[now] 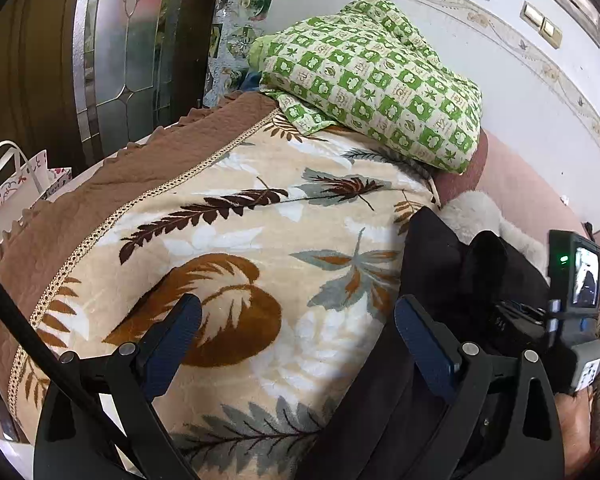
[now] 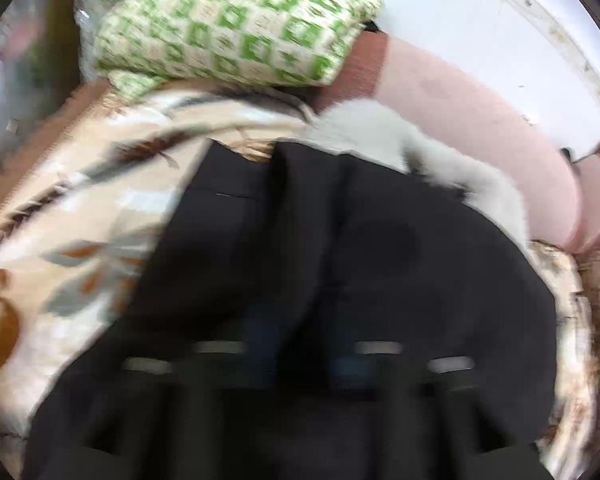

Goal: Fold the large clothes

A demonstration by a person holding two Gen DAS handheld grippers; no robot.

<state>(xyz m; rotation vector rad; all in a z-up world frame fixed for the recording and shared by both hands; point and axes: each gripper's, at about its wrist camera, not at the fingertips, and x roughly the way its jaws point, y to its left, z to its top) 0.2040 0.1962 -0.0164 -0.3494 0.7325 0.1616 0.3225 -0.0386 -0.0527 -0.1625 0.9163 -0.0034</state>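
A large black garment (image 2: 380,248) lies on a cream leaf-patterned blanket (image 1: 260,248), with a white fur trim (image 2: 440,152) at its far edge. In the left wrist view the garment (image 1: 432,264) sits at the right. My left gripper (image 1: 298,320) is open and empty, hovering over the blanket just left of the garment. My right gripper (image 2: 304,344) is over the black garment; the view is motion-blurred and its blue pads (image 2: 260,320) stand close together with dark cloth between them. The right gripper's body (image 1: 576,312) shows at the far right of the left wrist view.
A green-and-white checked pillow (image 1: 380,80) lies at the far end of the bed. A brown quilted cover (image 1: 140,168) edges the blanket on the left. A white gift bag (image 1: 16,192) stands at the left. A white wall (image 1: 520,92) and pink bedding (image 2: 480,128) are at the right.
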